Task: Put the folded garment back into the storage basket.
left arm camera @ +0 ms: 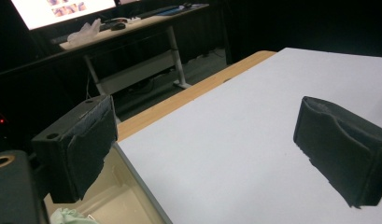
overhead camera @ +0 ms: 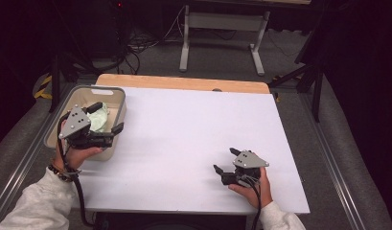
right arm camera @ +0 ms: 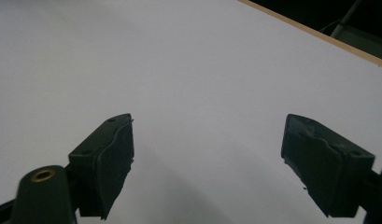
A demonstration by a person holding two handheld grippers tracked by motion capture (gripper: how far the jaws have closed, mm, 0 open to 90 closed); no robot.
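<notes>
Left gripper [overhead camera: 107, 120]: held over the bin's near right edge, jaws spread wide, nothing between them; one jaw above the bin, the other above the white top in the left gripper view [left arm camera: 205, 154].
Right gripper [overhead camera: 224, 160]: low over the near right part of the table, jaws parted wide, empty; bare white surface between them in the right gripper view [right arm camera: 207, 163].
Bin [overhead camera: 118, 96]: grey-rimmed, beige inside, standing at the table's left edge, far corner.
Cloth [overhead camera: 100, 117]: pale green, crumpled, lying inside the bin just beside the left gripper; a corner visible at the bottom of the left gripper view [left arm camera: 69, 217].
Table [overhead camera: 193, 124]: white top, wooden strip along the far edge.
Hands: left [overhead camera: 81, 154] under its gripper near the bin; right [overhead camera: 258, 189] at the near edge.
</notes>
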